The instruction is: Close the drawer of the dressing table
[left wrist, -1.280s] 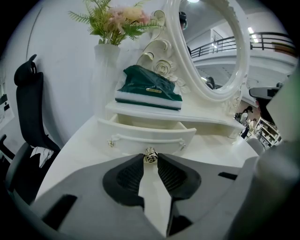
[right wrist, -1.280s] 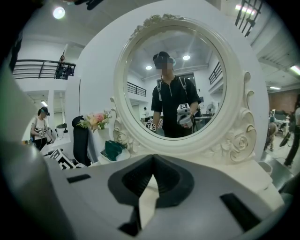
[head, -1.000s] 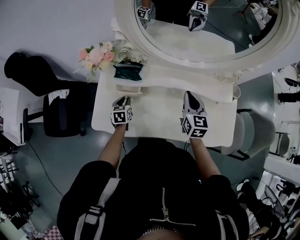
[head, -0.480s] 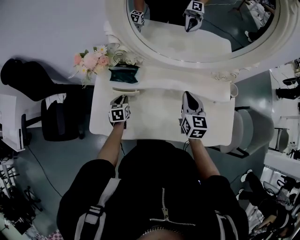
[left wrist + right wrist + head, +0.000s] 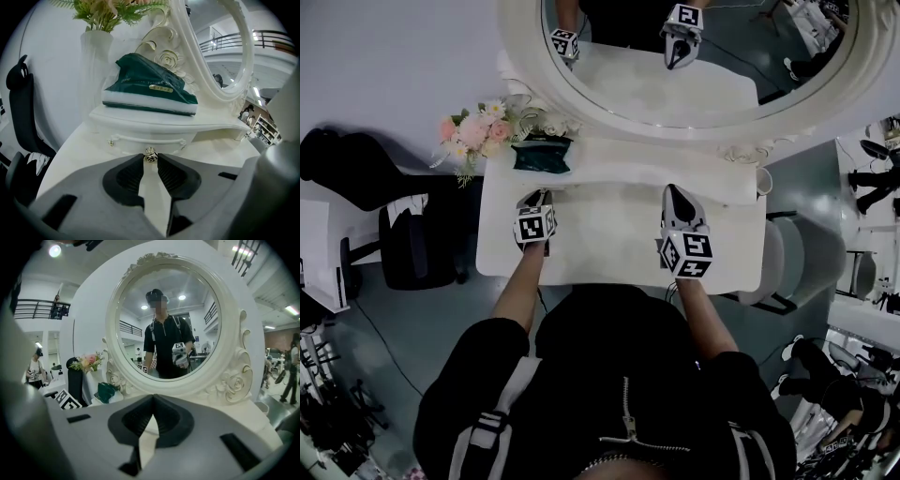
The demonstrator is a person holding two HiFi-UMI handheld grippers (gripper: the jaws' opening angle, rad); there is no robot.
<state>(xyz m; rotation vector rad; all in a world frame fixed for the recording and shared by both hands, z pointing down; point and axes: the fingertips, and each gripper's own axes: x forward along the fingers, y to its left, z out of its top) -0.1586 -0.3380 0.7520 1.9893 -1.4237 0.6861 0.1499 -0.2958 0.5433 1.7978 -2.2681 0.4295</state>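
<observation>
The right hand-held gripper (image 5: 674,190) hovers clenched and empty over the white bench (image 5: 609,239). The left hand-held gripper (image 5: 541,196) grasps the small metal knob (image 5: 150,155) of the drawer (image 5: 140,140). The drawer sits at the bench's back left, under a raised shelf, its front pushed in or very nearly so. On the shelf lies a green tissue pack (image 5: 150,86), with flowers (image 5: 475,131) beside it and the oval mirror (image 5: 675,80) behind.

Dim, even light; gripper views warped with dark vignetted corners
</observation>
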